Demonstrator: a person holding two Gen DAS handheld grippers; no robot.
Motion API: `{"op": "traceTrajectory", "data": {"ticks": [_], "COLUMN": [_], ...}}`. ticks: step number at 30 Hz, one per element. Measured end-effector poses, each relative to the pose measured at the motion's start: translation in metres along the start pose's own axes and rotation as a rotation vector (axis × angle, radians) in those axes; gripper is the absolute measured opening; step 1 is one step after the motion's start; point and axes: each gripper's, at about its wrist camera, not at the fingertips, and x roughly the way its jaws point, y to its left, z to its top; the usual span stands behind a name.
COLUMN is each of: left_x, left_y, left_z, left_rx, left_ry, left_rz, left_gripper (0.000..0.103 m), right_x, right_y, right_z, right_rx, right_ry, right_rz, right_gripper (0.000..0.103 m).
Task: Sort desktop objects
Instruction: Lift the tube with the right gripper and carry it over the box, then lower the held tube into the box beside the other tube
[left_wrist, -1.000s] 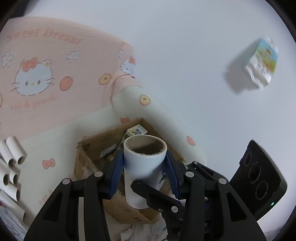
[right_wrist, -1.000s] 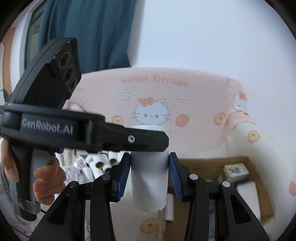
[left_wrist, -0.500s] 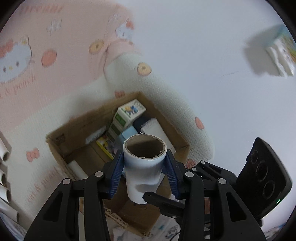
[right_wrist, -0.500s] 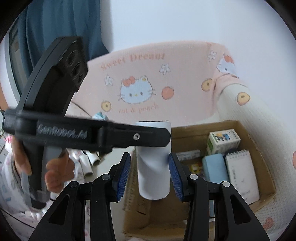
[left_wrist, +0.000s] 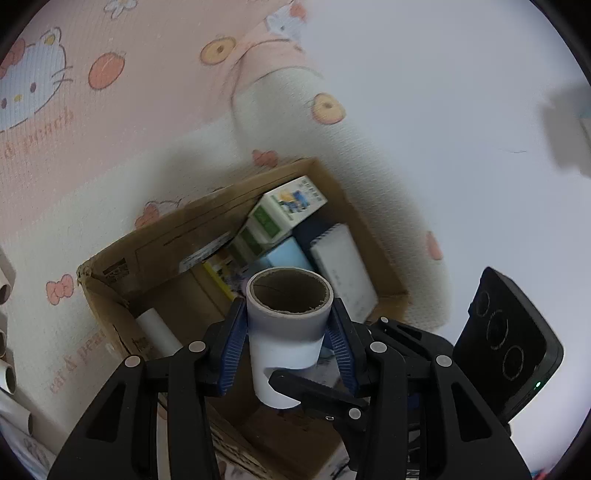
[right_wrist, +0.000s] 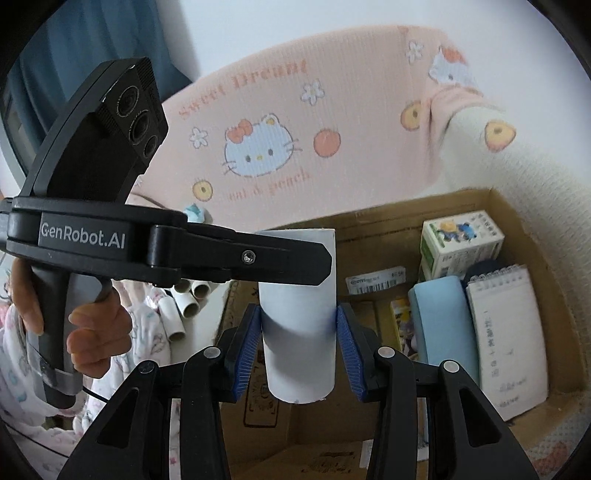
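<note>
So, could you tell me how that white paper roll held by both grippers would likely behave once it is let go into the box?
The paper roll shows a hollow cardboard core, so it is probably light and fairly stiff. Being round, it would likely roll if laid on its side in the cardboard box. Hard squeezing by the left gripper and right gripper might dent it.

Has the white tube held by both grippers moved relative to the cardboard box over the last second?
Yes. In the right wrist view the white tube sat in front of the box's left edge a second ago; now it hangs over the open cardboard box, closer to the items inside.

Cardboard box (right_wrist: 495, 206) on patterned bedspread (right_wrist: 295, 122)
</note>
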Motion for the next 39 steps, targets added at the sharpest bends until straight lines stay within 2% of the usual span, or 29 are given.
{"op": "traceTrajectory", "data": {"ticks": [5,12,18,20,22,24,26,29,33,36,39], "left_x": [0.021,0.045,0.051,0.047,0.041,0.036,0.03,0.026,0.019,0.016,0.011], "left_y": [0.016,0.04,0.056,0.056,0.051,0.046,0.045,0.047,0.052,0.058,0.07], "left_z": [0.01,0.025,0.027,0.027,0.027,0.027,0.027,0.026,0.025,0.024,0.022], "left_rx": [-0.056,-0.149,-0.21,-0.2,-0.16,-0.104,-0.061,-0.043,-0.018,-0.017,-0.04], "left_ry": [0.045,0.112,0.174,0.162,0.142,0.124,0.11,0.114,0.114,0.104,0.105], "left_rz": [0.017,0.008,-0.037,-0.057,-0.034,0.015,0.08,0.102,0.106,0.136,0.116], "left_gripper": [0.048,0.048,0.048,0.048,0.044,0.023,0.014,0.014,0.014,0.014,0.014], "right_x": [0.026,0.055,0.076,0.083,0.092,0.102,0.113,0.133,0.158,0.178,0.192], "right_y": [-0.014,-0.028,-0.036,-0.039,-0.04,-0.039,-0.038,-0.041,-0.038,-0.038,-0.039], "right_z": [0.008,0.016,0.019,0.019,0.02,0.019,0.018,0.016,0.011,0.007,0.005], "right_rx": [0.027,0.056,0.069,0.08,0.07,0.066,0.07,0.091,0.059,0.044,0.033], "right_ry": [0.093,0.161,0.229,0.247,0.288,0.337,0.394,0.479,0.587,0.666,0.714], "right_rz": [0.001,-0.026,-0.057,-0.051,-0.067,-0.093,-0.107,-0.115,-0.135,-0.143,-0.153], "right_gripper": [0.04,0.04,0.04,0.039,0.039,0.039,0.039,0.039,0.039,0.039,0.039]}}
